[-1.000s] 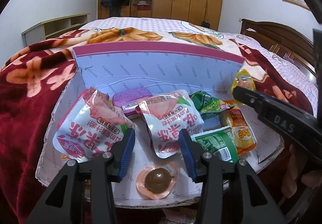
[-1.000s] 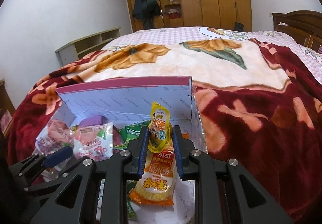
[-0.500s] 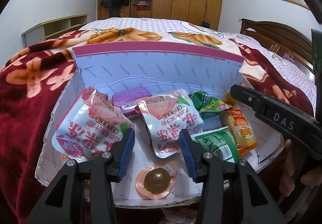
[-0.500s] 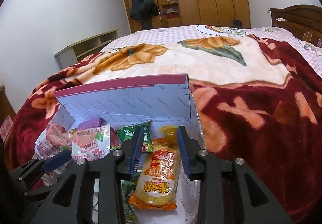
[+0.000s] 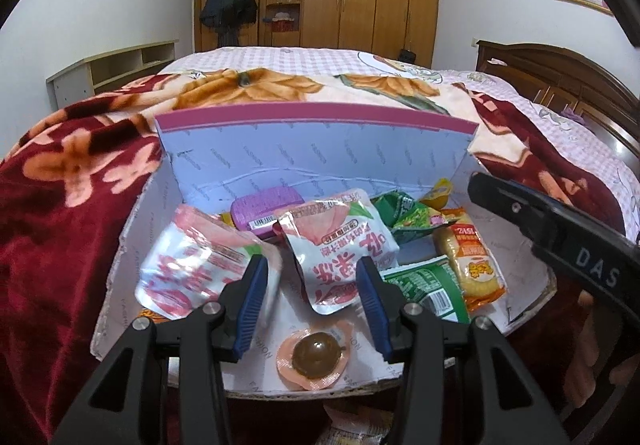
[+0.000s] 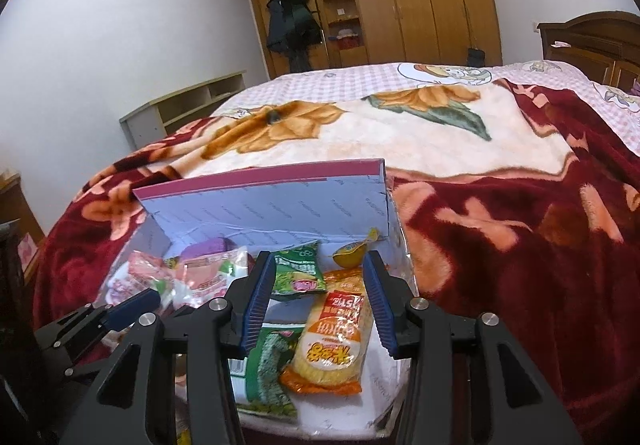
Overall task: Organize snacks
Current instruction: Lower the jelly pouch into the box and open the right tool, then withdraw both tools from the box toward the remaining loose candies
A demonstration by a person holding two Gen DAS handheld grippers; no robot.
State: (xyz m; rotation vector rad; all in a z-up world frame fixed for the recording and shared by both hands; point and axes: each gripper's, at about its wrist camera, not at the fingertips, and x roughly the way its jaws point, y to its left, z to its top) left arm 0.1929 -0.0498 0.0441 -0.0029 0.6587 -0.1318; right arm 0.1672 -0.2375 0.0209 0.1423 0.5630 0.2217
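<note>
Snacks lie in the box (image 5: 152,205) ahead of our claws: the orange pack (image 6: 332,341) sits between our spread, empty right claw (image 6: 318,301), and the jelly cup (image 5: 314,353) just below our spread left claw (image 5: 312,297).

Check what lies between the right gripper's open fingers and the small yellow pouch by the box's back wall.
In the right wrist view, the orange-wrapped corn snack lies between the right gripper and the yellow pouch.

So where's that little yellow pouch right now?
In the right wrist view, the yellow pouch lies in the box's far right corner, just beyond the orange corn-snack pack, beside the green packet.
</note>
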